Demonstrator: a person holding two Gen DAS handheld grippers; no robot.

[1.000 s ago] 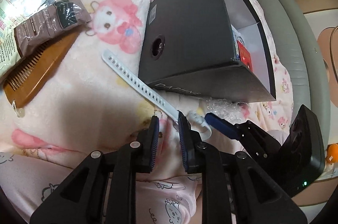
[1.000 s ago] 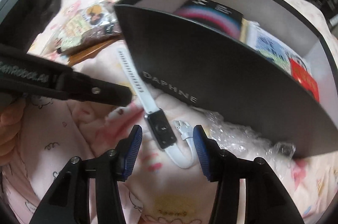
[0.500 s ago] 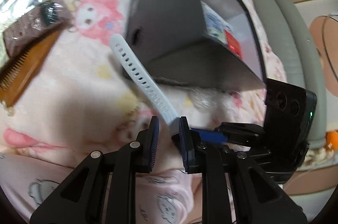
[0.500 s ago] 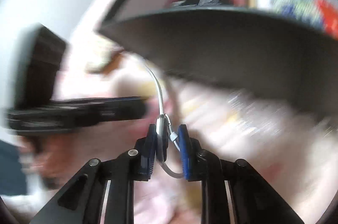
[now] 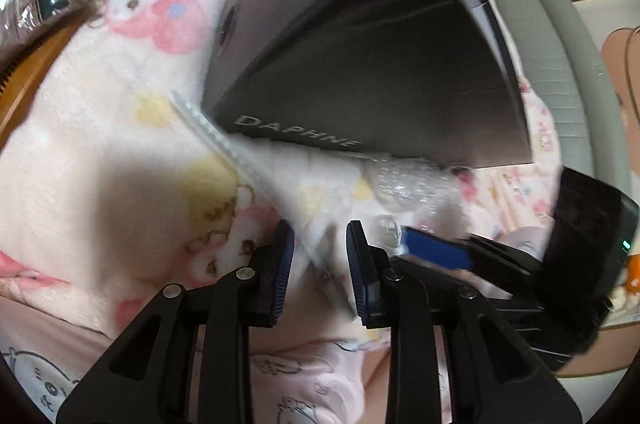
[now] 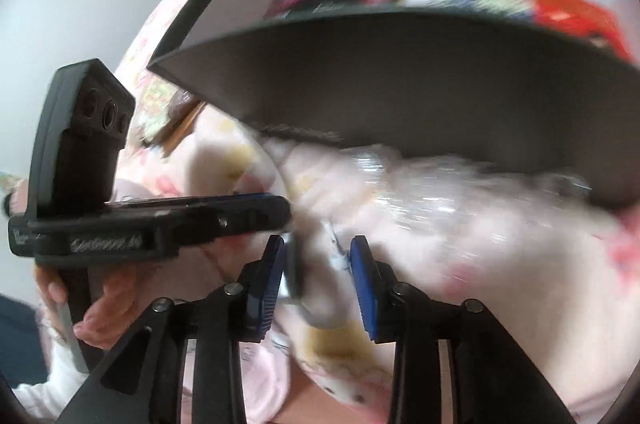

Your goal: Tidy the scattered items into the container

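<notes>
Loosening both at once: my left gripper (image 5: 320, 256) and right gripper (image 6: 318, 264) are opening around the white watch (image 6: 320, 300), which has slipped onto the blanket (image 5: 100, 164) beside the black box (image 5: 360, 64), not yet inside.

Both jaws opening: left hand-held gripper (image 5: 320, 250) beside right hand-held gripper (image 6: 318, 270), angled downward.

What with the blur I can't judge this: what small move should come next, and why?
Probably close the right tool on the watch: its jaws are opening, the watch lies loose between them on the blanket, outside the black box.
</notes>
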